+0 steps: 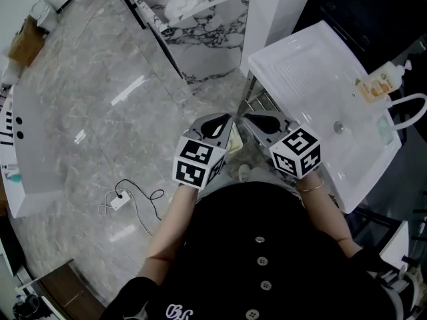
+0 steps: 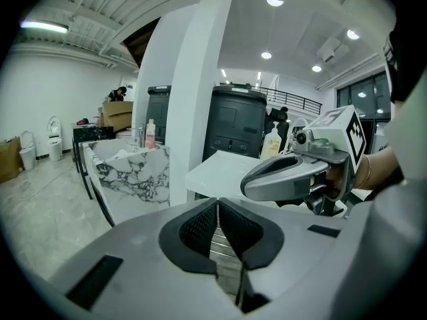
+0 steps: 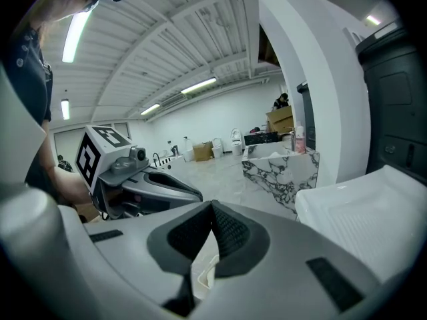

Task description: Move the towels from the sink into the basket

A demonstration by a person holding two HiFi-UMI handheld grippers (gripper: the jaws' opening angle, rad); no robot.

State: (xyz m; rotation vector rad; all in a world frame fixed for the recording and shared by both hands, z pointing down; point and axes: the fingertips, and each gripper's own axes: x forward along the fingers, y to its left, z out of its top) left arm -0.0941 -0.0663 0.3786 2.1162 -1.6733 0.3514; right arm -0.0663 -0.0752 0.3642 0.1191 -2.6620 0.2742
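Floor (image 1: pixel 100 92): grey veined marble with a glossy sheen, spread across most of the head view.
White basin (image 1: pixel 300 72): shallow, ribbed bottom, drain near the tap end, set on a chrome frame; nearest the right claw.
Marble sink (image 1: pixel 200 29): black-veined white stone on dark legs, farther off beside a white pillar.
Towels (image 1: pixel 187 2): white, crumpled, lying inside the marble sink, well apart from both claws.
Left claw (image 2: pixel 217 205): pads pressed together, nothing between them; held over the floor, near the white basin's corner.
Right claw (image 3: pixel 212 209): pads pressed together, nothing pinched; just beside the left claw, tips almost meeting.
Soap bottle (image 1: pixel 380 82): pump type with pale yellow contents, on the white basin's rim near the curved white tap (image 1: pixel 408 105).
Cable (image 1: pixel 130 199): thin and looped, with a small white plug block, on the floor.
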